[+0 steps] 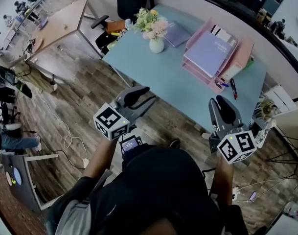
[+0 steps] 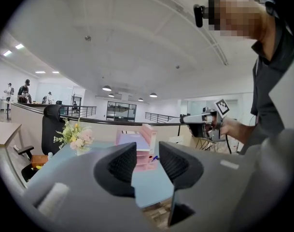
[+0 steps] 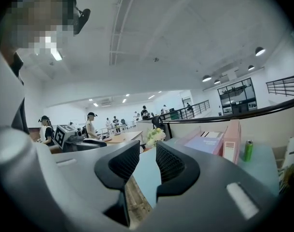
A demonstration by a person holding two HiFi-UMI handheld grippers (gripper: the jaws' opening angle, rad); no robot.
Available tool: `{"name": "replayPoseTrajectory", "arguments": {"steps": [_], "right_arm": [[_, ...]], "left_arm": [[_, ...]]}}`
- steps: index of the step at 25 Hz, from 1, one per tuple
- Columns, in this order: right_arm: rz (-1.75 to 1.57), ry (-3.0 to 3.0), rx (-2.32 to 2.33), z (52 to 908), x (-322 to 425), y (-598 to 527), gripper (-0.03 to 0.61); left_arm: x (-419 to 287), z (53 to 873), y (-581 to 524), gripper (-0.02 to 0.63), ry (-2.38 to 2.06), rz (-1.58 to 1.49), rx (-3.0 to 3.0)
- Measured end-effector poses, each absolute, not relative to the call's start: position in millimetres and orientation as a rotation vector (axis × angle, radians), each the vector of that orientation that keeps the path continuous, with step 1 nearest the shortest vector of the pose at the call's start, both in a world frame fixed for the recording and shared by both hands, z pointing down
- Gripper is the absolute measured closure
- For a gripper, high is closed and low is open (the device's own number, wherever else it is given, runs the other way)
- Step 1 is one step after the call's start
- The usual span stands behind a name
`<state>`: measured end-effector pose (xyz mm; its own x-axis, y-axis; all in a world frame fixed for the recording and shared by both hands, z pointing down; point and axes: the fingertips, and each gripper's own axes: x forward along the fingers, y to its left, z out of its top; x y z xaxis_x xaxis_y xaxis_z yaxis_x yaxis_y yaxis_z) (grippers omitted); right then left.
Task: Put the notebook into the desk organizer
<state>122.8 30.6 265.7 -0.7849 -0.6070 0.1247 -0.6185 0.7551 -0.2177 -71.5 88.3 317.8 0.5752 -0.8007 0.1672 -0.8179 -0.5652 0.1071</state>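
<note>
Jaws of your left gripper (image 1: 143, 97) stand apart and empty, short of the desk (image 1: 163, 84). The loose notebook (image 1: 176, 34) lies flat beside the vase (image 1: 156, 45), left of the pink desk organizer (image 1: 239, 58); step in and meet its edge low. Your right gripper (image 1: 220, 105) is likewise parted, holding nothing.

Blue table (image 1: 173, 89): organizer (image 1: 239, 58), vase (image 1: 156, 45) (flowers (image 1: 151, 23)), notebook (image 1: 177, 34)

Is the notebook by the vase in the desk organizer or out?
Out: the notebook lies flat on the table beside the vase, outside the pink desk organizer.
</note>
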Motion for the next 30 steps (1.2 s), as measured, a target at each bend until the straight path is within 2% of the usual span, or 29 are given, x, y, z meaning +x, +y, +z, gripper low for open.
{"name": "replayPoseTrajectory", "arguments": {"steps": [11, 30], "right_arm": [[0.394, -2.892, 1.006, 271.6, 144.8, 3.2, 0.492], [0.433, -2.73, 1.46, 275.2, 156.1, -25.7, 0.492]], "left_arm": [[-49.7, 334.6, 63.3, 0.448, -1.355, 0.162, 2.591], [-49.3, 325.0, -50.0, 0.448, -0.978, 0.179, 2.795]]}}
